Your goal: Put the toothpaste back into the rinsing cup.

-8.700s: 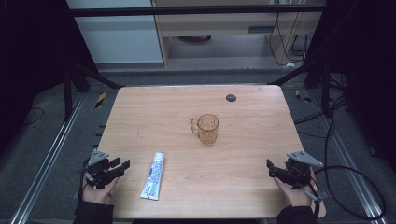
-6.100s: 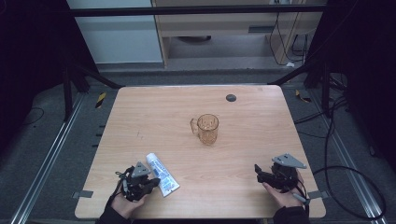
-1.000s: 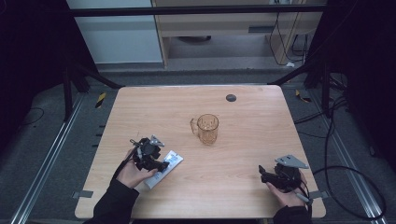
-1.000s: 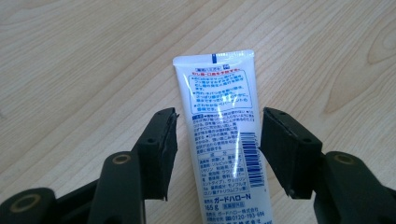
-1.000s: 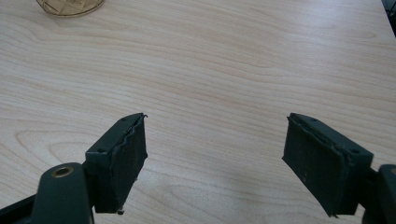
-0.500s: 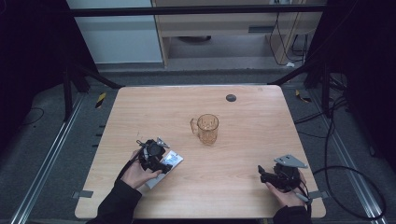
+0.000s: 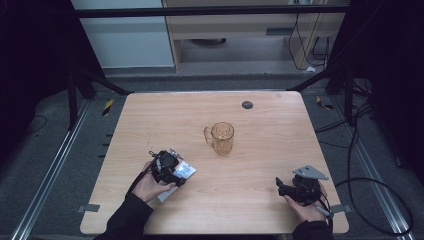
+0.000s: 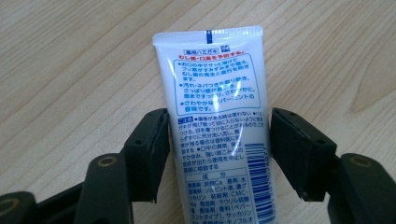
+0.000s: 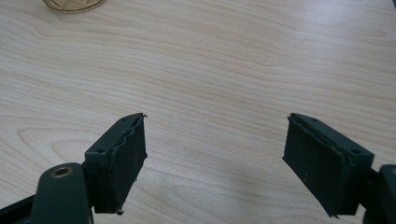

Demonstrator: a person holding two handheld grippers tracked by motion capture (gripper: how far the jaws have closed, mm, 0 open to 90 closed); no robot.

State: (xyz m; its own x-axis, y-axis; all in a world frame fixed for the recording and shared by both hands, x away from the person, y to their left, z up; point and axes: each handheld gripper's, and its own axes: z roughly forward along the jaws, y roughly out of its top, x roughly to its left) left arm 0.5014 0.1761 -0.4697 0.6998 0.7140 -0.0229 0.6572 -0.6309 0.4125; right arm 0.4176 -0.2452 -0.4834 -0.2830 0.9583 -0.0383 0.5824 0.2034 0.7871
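A white toothpaste tube [image 8: 215, 93] with blue and red print lies on the wooden table [image 7: 260, 150], its crimped end pointing away from my left gripper [image 8: 219, 126]. The jaws stand on either side of the tube and have just been opening. A thin gap shows at the right pad [image 8: 292, 154]. In the high view the left gripper [image 7: 170, 167] sits over the tube [image 7: 185, 171] at the near left. My right gripper [image 7: 282, 186] rests open at the near right, nothing between its fingers [image 9: 126, 158].
A clear amber mug [image 7: 222, 137] stands upright mid-table, handle to the left; its base [image 9: 72, 3] edges into the right gripper view. A small dark disc [image 7: 247, 104] lies near the far edge. Bare wood separates the mug from both grippers.
The left gripper came from the near-left corner to the tube, which has turned and shifted slightly right. Over the last second the hand nudged slightly right. The right gripper stayed put.
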